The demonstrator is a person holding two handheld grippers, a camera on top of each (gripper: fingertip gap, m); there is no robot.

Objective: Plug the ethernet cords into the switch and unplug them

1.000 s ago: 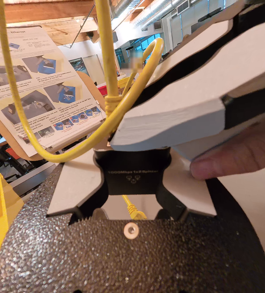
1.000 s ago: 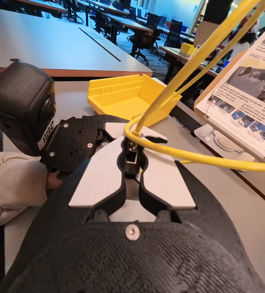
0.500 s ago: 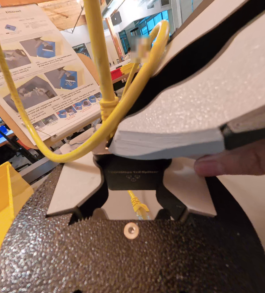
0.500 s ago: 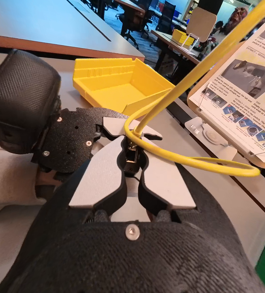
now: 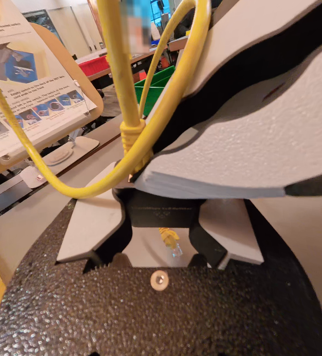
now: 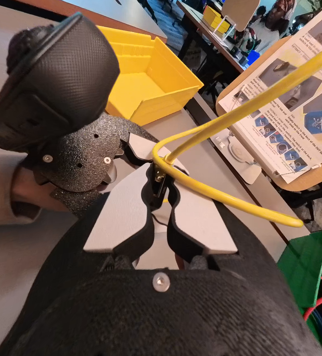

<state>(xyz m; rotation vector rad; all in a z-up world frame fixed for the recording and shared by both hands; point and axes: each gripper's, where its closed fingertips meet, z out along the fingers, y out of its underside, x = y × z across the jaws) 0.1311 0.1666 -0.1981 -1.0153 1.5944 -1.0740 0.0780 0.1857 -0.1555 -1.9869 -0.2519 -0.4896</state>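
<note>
Gripping the switch (image 5: 161,211), a small black box, the left gripper (image 5: 161,227) has both fingers clenched on its sides, holding it above the table (image 5: 40,215). The right gripper (image 6: 159,189) comes in from above and across, its fingers clamped at the switch's upper end, where a yellow cord (image 5: 125,81) enters through its ribbed boot (image 5: 132,134). Whether those fingers pinch the plug, its tab or the switch body, I cannot tell; the contact is hidden.

A second yellow plug (image 5: 169,240) shows below the switch. It is blurred, and I cannot say whether it is seated or hanging free.

My judgement: this is the unplug step on the top cord. The next move calls for the tab to be squeezed and the plug drawn straight out along the port, with the left gripper keeping the switch steady against the pull. A skewed pull could jam the plug or twist the switch out of hold.

The cord's slack forms a loop (image 5: 46,169) lying over the left gripper's finger, and may snag. A yellow bin (image 6: 152,86) sits beyond on the table, a green bin (image 6: 308,269) is to the right, and an instruction sheet on a stand (image 6: 283,107) is just behind.
</note>
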